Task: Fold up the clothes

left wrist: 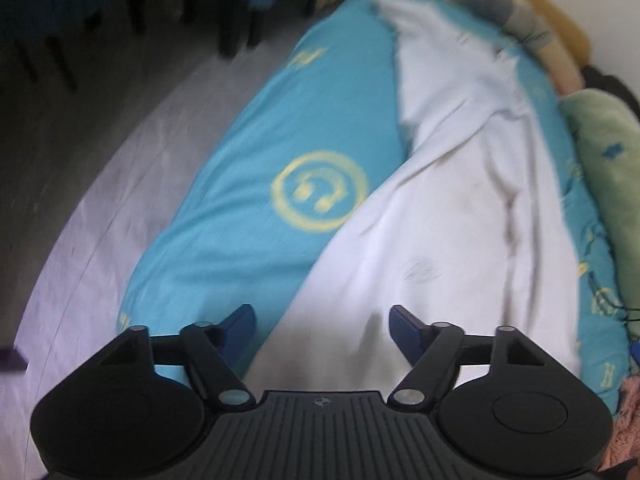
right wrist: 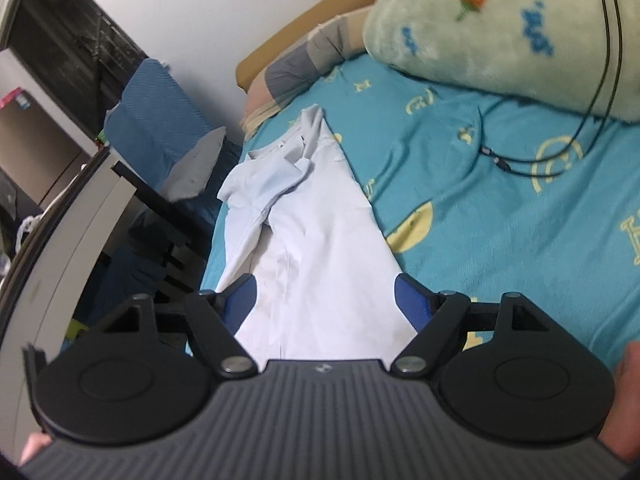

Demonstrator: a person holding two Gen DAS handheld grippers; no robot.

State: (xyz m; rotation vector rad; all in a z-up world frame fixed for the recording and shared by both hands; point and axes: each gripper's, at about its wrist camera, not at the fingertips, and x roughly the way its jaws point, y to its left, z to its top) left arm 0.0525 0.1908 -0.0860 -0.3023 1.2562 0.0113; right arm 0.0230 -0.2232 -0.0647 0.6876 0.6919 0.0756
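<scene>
Lying along a bed, a white garment (left wrist: pixel 452 216) stretched lengthwise over the turquoise bedspread (left wrist: pixel 256 152) printed with yellow headphone rings; in the left wrist view, dark chair legs (left wrist: pixel 236 28) stood at the far left beyond the grey floor (left wrist: pixel 80 184), then came the bedspread, then the garment, and at the far right a green plush cushion (left wrist: pixel 600 152) lay against the bed's edge; a striped pillow (left wrist: pixel 508 16) sat past the garment's top end. The left gripper (left wrist: pixel 322 322) hovered over the garment's near hem with its blue fingers (left wrist: pixel 404 322) set fairly wide, nothing pinched between them, though the view was blurred.

In the right wrist view, a pale table edge (right wrist: pixel 72 216) and a blue chair (right wrist: pixel 160 104) with a grey cloth stood at the left, off the bed; the garment (right wrist: pixel 316 240) ran up the middle, its sleeve folded in near the collar; to the right spread bare bedspread (right wrist: pixel 500 220), crossed by a thin black cable (right wrist: pixel 520 160) running from the green cushion (right wrist: pixel 500 28). The right gripper (right wrist: pixel 324 300) had its fingers (right wrist: pixel 412 300) spread wide, straddling the garment's lower end without clamping it; whether they touched the cloth was unclear; a hand (right wrist: pixel 628 392) showed at the right rim.
</scene>
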